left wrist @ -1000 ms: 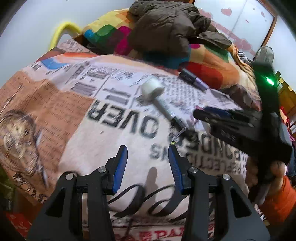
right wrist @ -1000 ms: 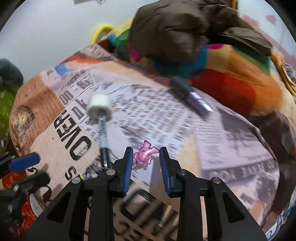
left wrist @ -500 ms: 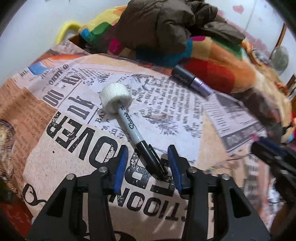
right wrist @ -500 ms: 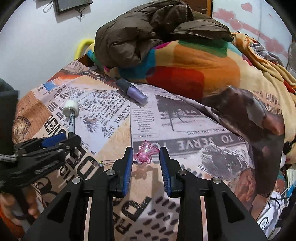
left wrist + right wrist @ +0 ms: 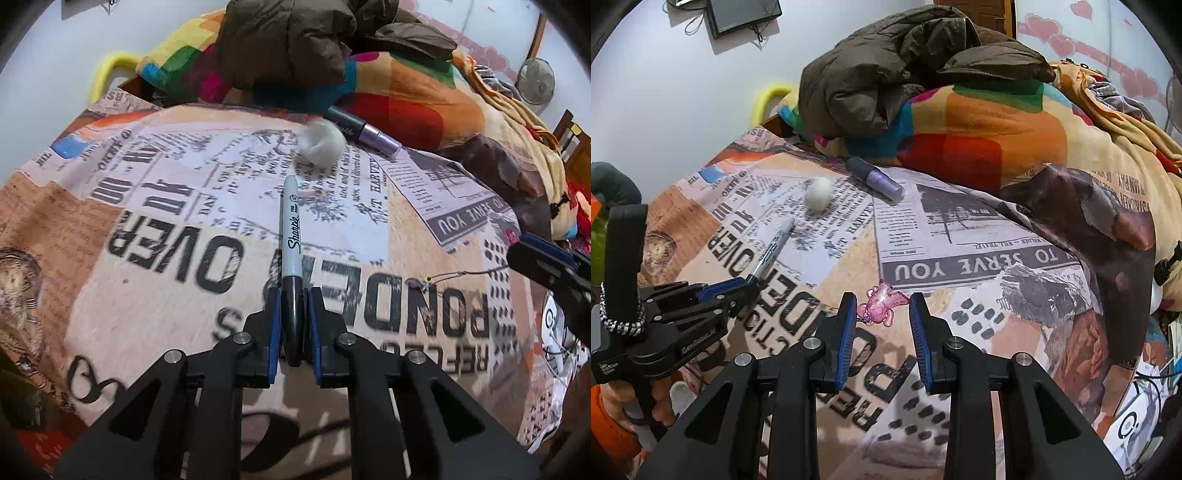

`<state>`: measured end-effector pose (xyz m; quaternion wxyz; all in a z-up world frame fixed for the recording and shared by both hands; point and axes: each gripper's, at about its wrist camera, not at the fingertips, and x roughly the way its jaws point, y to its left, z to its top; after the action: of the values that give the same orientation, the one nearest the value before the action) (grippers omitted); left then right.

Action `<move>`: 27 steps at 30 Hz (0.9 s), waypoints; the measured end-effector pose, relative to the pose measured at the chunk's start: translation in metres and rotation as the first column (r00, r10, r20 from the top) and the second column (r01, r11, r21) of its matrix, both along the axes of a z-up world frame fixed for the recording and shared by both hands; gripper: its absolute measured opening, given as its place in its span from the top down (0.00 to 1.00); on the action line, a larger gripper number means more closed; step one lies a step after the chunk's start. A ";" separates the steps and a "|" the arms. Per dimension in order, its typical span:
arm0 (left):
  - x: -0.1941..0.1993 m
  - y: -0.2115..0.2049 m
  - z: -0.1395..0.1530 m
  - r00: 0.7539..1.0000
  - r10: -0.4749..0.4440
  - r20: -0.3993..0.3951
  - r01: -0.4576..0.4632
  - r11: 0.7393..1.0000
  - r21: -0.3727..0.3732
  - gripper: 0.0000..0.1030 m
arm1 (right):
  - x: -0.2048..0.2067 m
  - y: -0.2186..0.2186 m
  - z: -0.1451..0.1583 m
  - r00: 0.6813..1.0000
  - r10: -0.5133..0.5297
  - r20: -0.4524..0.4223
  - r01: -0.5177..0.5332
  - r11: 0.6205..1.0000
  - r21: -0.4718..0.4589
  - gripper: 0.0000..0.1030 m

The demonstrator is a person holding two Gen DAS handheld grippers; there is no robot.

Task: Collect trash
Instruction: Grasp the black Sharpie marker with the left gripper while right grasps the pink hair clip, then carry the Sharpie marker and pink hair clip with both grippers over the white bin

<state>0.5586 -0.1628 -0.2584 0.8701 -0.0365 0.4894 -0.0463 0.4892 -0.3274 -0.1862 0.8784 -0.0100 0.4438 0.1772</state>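
Left wrist view: the left tongs [image 5: 293,321] have just been closing, and now their blue pads clamp the black cap end of the marker [image 5: 291,236]. The marker's long axis runs straight ahead, in line with the tongs, its white barrel stretching away over the newspaper-print bedspread [image 5: 155,288]. Beyond its far tip, just apart from it, lies the white fluffy ball [image 5: 322,140], and a little further right the purple tube [image 5: 364,131] rests slantwise against the bright quilt [image 5: 399,99]. The right tongs poke in at the right edge, well apart from the marker.

Right wrist view: the right tongs [image 5: 882,314] stand partly parted, with the pink charm [image 5: 881,303] hanging between the tips. It sits against the left pad and clear of the right one, so I cannot tell whether it is truly pinched. The left tongs [image 5: 738,288] show at the left, gripping the marker [image 5: 772,249], which slants up and away towards the white ball [image 5: 819,197]. The purple tube [image 5: 875,178] lies just beyond.

Judging from this, the ball and tube lie ahead of both tongs, the ball nearer the left.
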 end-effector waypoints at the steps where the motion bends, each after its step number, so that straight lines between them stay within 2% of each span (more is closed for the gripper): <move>1: -0.004 0.002 0.004 1.000 -0.004 0.005 0.004 1.000 -0.004 0.87 | -0.003 0.002 0.004 1.000 0.003 0.002 -0.003 1.000 0.005 0.74; 12: -0.056 0.032 0.070 0.995 -0.007 0.099 0.011 0.999 -0.044 0.87 | -0.031 0.029 0.048 0.998 0.031 0.063 -0.032 0.999 0.017 0.74; 27: -0.147 0.133 0.128 0.976 0.100 0.192 -0.094 0.995 -0.038 0.87 | -0.084 0.123 0.110 0.973 0.164 0.165 -0.167 0.986 0.002 0.74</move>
<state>0.4114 -0.0294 -0.1306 0.9142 -0.0684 0.3993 -0.0142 0.4055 -0.2042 -0.0762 0.8941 -0.0546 0.3663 0.2519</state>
